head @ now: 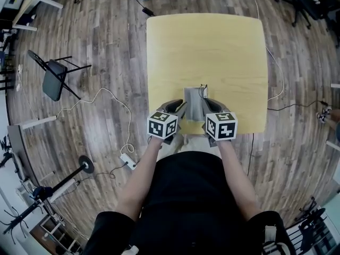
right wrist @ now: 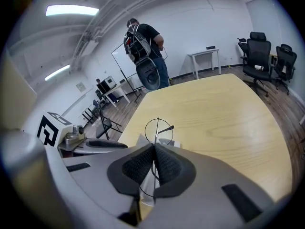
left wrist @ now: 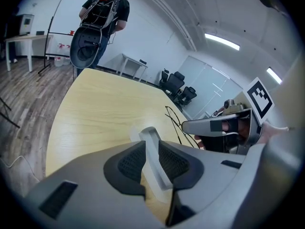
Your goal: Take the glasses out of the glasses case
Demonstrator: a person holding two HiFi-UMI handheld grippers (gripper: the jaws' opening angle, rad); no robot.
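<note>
Chair [head: 53, 81] L of table [head: 212, 49] w/ case [head: 192, 103]

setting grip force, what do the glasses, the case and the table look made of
The glasses: thin black wire, probably metal; the rim is hair-thin.
The glasses case: pale grey, smooth and stiff-looking, likely plastic or coated board; can't tell which.
The table: light wood-grain top, probably laminate, faint sheen.

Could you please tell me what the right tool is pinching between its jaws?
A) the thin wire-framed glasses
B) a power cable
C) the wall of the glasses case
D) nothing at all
A: in the right gripper view the right tool is closed on the thin black wire frame of the glasses, while the left tool clamps the glasses case by its wall.
</note>
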